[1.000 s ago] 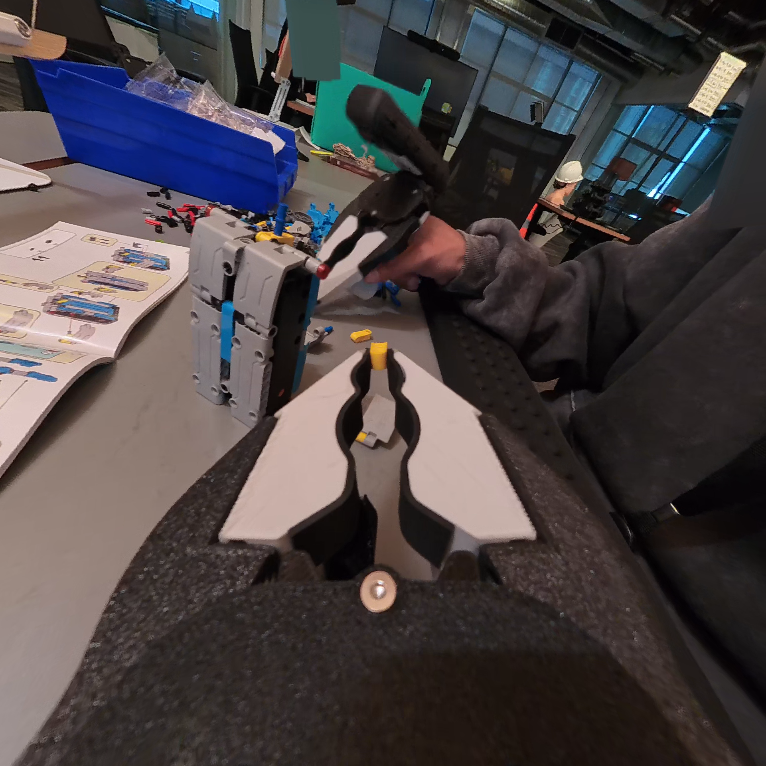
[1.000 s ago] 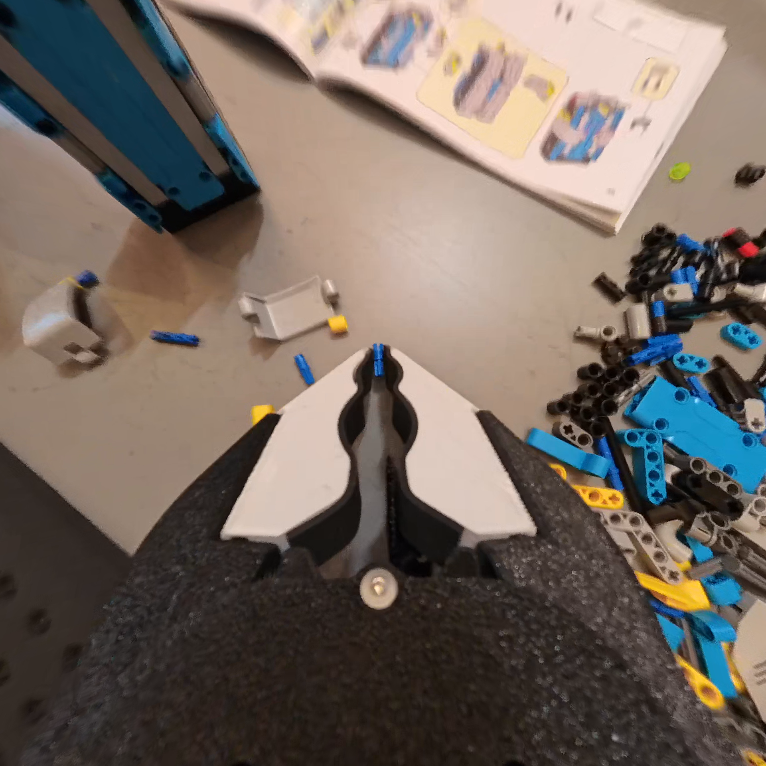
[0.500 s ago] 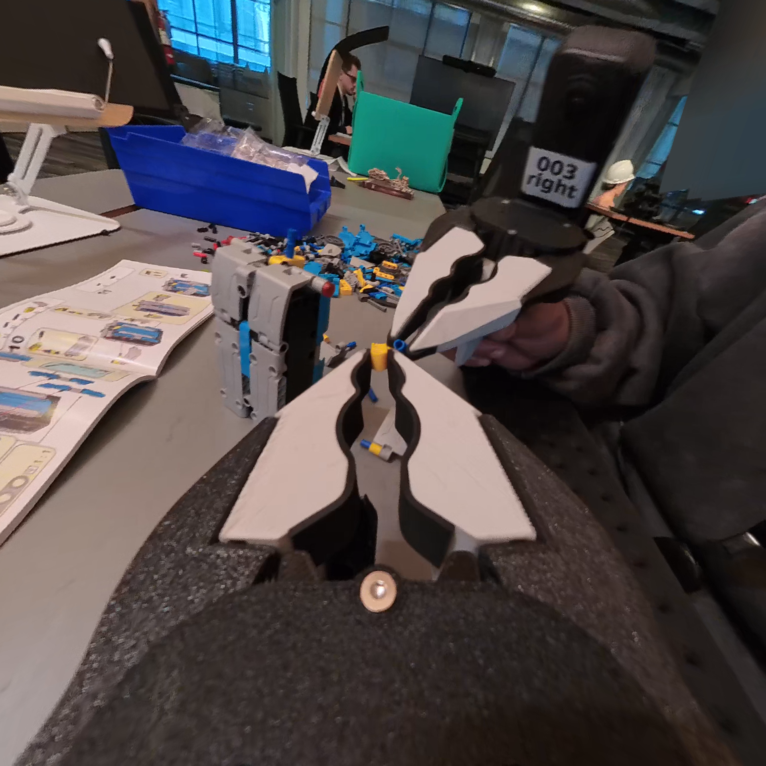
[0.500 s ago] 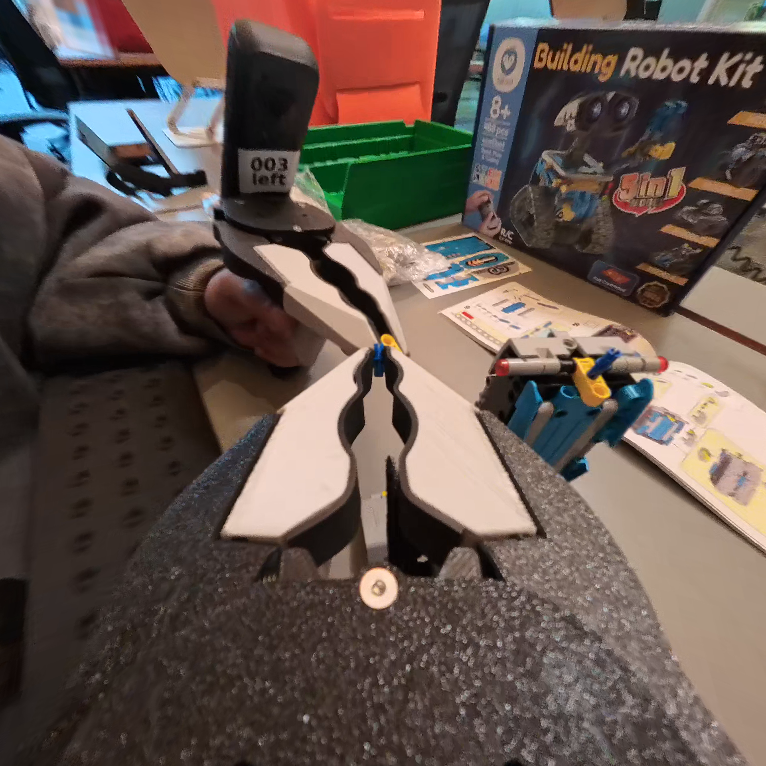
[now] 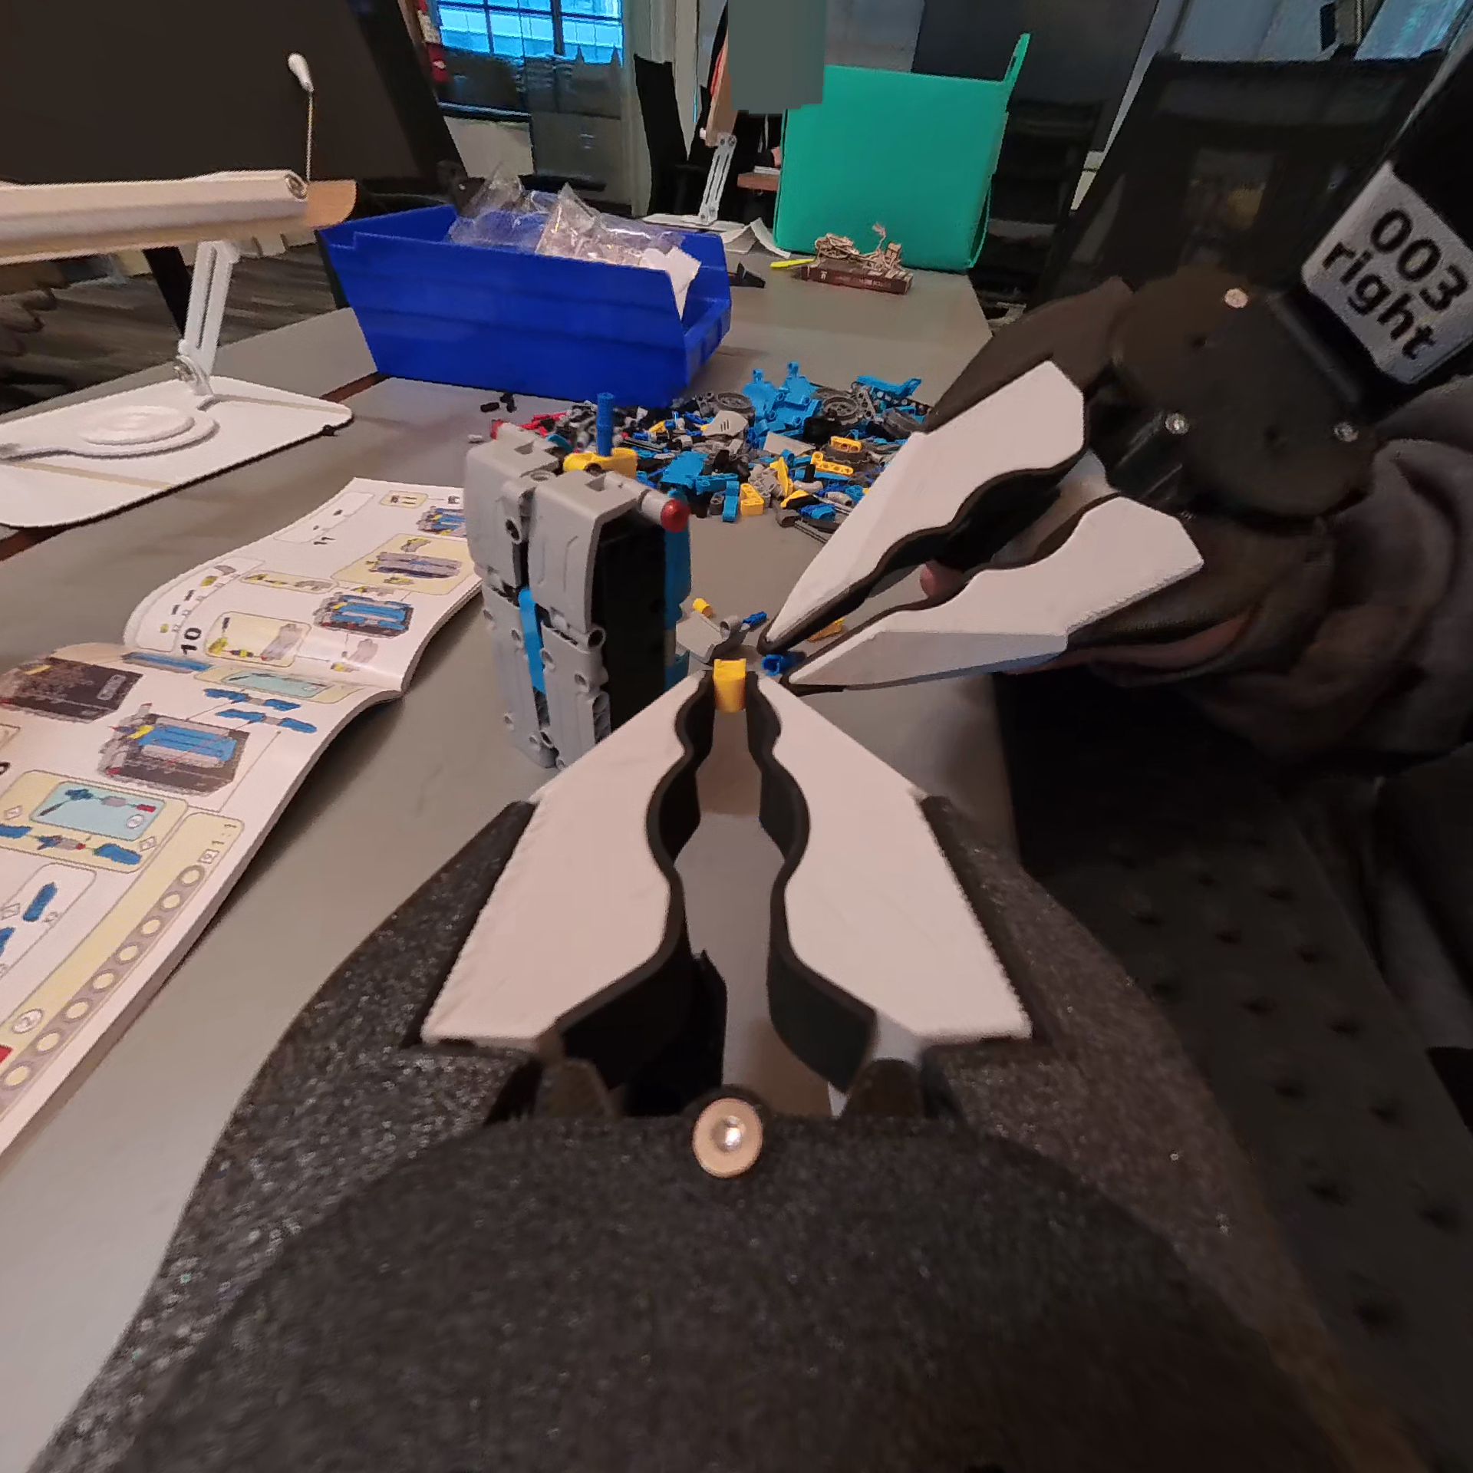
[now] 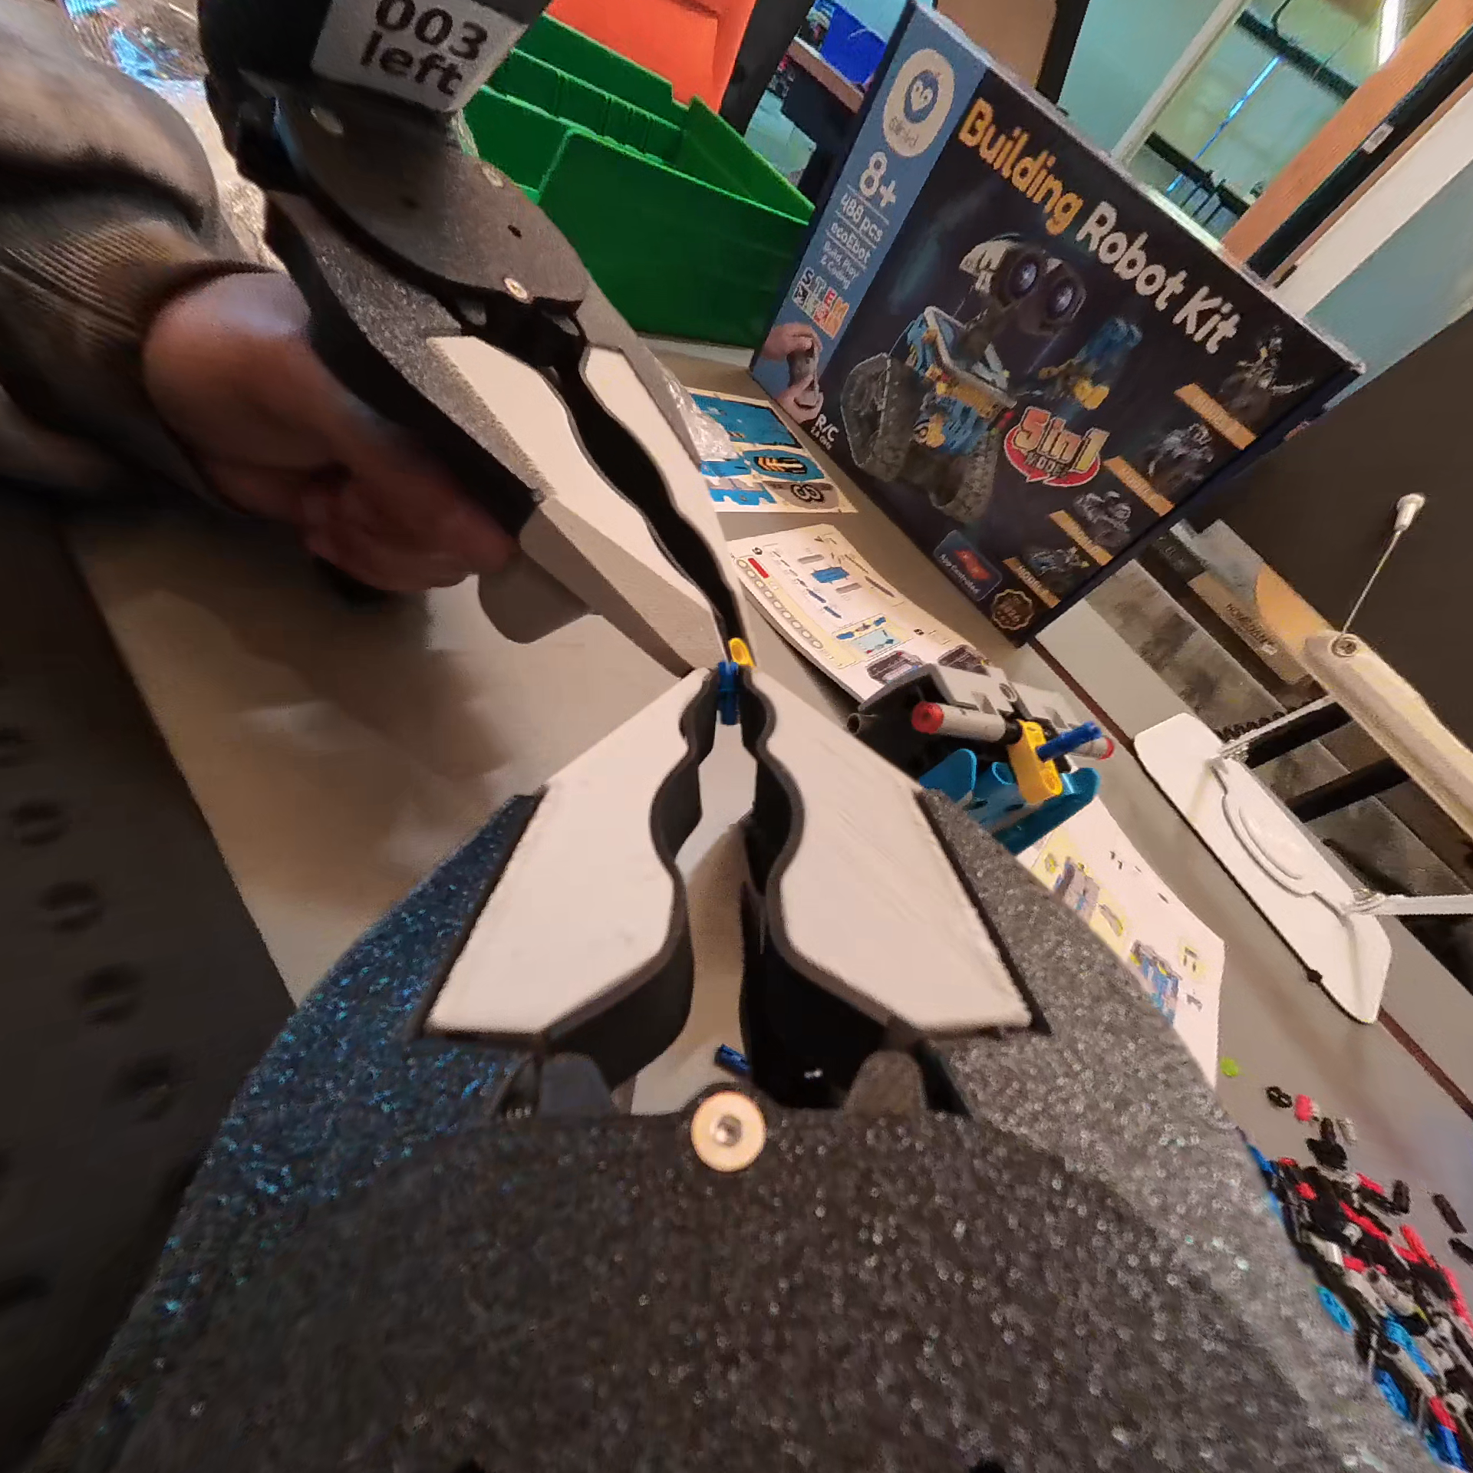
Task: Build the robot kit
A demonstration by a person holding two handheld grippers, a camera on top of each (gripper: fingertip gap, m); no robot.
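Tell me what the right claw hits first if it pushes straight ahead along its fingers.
Probably the left claw: its tips, pinching a yellow piece, sit right at the right claw and its blue pin. Whether pin and piece already touch is unclear.

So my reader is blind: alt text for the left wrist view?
The left gripper pinches a yellow piece, tip to tip with the right gripper holding a blue pin. Behind stand a grey model, a booklet and loose parts.
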